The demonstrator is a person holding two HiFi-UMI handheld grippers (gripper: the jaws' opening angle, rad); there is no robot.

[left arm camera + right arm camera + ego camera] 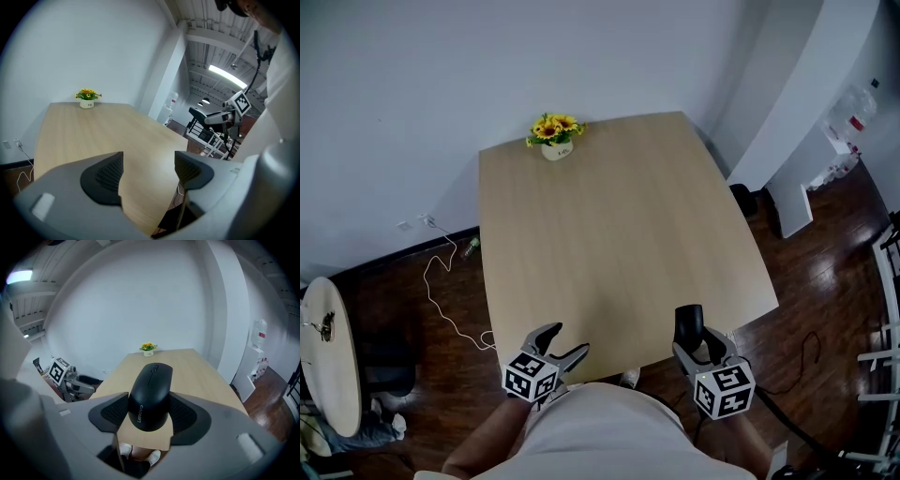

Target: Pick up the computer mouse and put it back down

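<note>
A black computer mouse (151,395) is clamped between the pads of my right gripper (149,412), held in the air above the near edge of the light wooden table (197,373). In the head view the mouse (689,323) sticks up from the right gripper (701,349) at the table's (619,234) front right edge. My left gripper (562,349) hovers at the front left edge with its jaws apart and nothing between them. Seen from the left gripper (147,171), the bare tabletop (93,136) stretches ahead.
A small pot of yellow flowers (554,136) stands at the table's far edge. A round side table (328,352) and a white cable (441,281) lie on the dark floor to the left. A white unit (792,202) stands at the right.
</note>
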